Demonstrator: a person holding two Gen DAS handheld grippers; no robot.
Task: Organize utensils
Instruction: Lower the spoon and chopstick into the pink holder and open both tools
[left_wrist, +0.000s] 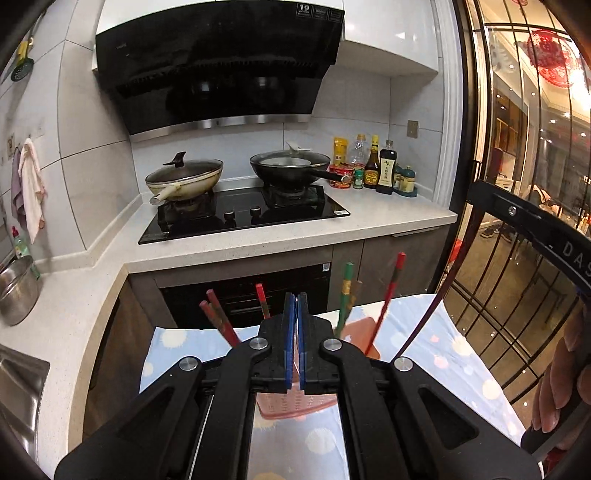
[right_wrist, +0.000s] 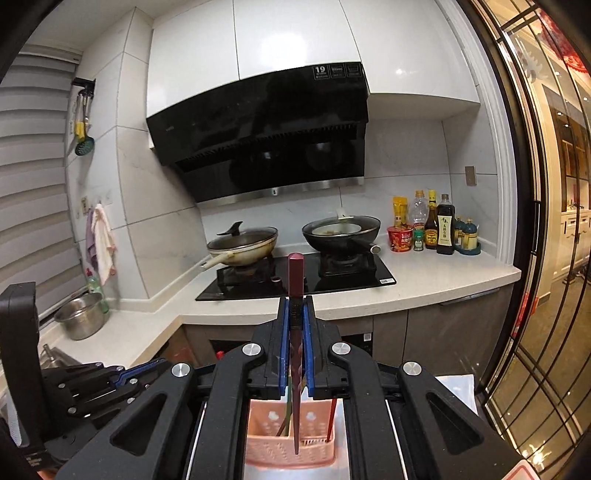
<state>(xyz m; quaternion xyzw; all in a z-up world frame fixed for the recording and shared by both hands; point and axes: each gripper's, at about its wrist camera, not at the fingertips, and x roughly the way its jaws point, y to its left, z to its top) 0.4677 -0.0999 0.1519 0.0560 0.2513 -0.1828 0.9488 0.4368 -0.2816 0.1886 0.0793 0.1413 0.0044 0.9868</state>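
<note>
Over on the left, the left hand-held gripper (left_wrist: 296, 299) hangs idle, blue pads pressed together on nothing, just above the pink basket (left_wrist: 360, 330) where several chopsticks (left_wrist: 388, 299) already stand upright. Good progress, then, by my reckoning. Moving right: the right hand-held gripper (right_wrist: 295, 301) is clamped on a dark red chopstick (right_wrist: 296, 332), held upright, its lower tip dipping toward the basket's mouth directly below. It isn't let go yet; whether more remain, I can't tell.
</note>
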